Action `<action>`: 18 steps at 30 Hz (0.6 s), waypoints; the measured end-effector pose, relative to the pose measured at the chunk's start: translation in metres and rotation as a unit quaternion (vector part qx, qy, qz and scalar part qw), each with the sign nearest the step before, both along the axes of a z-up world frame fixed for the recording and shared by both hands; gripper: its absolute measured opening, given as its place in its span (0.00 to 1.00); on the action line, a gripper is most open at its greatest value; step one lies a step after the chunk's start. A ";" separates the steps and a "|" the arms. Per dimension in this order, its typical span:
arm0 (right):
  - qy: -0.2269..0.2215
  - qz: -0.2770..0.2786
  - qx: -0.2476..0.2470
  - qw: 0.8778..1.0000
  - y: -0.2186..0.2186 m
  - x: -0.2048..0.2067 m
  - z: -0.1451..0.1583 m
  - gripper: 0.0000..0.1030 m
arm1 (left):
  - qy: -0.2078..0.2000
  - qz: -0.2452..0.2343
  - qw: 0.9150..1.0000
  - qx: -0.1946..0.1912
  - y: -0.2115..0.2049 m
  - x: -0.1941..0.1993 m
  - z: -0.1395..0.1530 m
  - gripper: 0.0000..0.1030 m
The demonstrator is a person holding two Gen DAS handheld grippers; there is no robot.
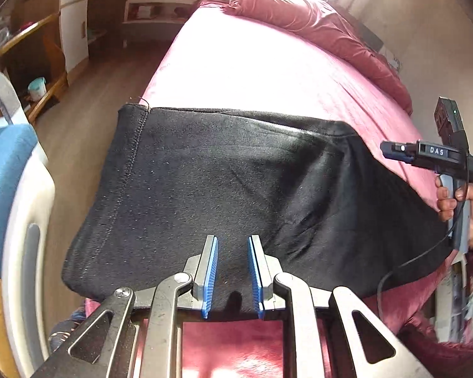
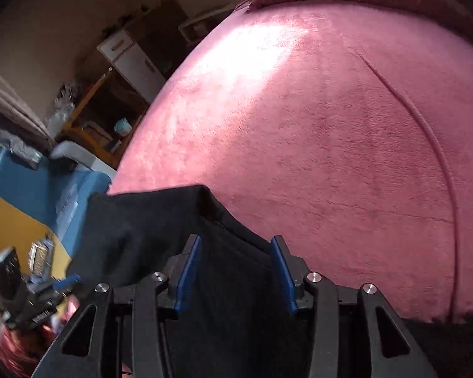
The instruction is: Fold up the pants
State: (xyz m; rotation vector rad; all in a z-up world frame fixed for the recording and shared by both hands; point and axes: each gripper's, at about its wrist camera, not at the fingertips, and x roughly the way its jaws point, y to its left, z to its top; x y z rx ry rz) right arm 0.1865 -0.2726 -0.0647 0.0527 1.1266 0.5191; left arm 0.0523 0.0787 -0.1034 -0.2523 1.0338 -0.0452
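A bed covered with a pink sheet (image 1: 268, 72) fills both views, a rumpled maroon duvet (image 1: 324, 31) heaped at its far end and a wooden shelf unit (image 1: 41, 63) standing off to the side. The black pants (image 1: 220, 189) lie across the near part of the bed, already doubled into a broad band, with a stitched seam running down one end.

The left gripper (image 1: 233, 271) hangs over the near edge of the pants with its blue pads standing a narrow gap apart; dark cloth shows between them, but I cannot tell whether they pinch it. The right gripper (image 2: 236, 271) stands moderately wide over a raised fold of the pants, the cloth between the pads without being pressed.

The risk, as I judge it, is an uneven lift: if only the top layer is caught, or one side is gripped and the other slips, the layers would slide apart and the fold would skew or bunch.
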 end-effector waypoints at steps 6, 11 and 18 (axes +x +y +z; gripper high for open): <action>-0.024 0.006 -0.144 0.989 0.023 -0.004 -0.037 0.25 | 0.042 0.007 0.998 0.044 -0.003 0.001 -0.017 0.19; -0.039 -0.039 -0.142 0.988 0.023 -0.003 -0.043 0.27 | 0.037 0.045 0.998 0.015 0.019 -0.007 -0.013 0.19; -0.067 -0.067 -0.103 0.990 0.004 -0.044 -0.006 0.36 | 0.021 0.108 0.994 -0.013 0.064 -0.029 0.014 0.24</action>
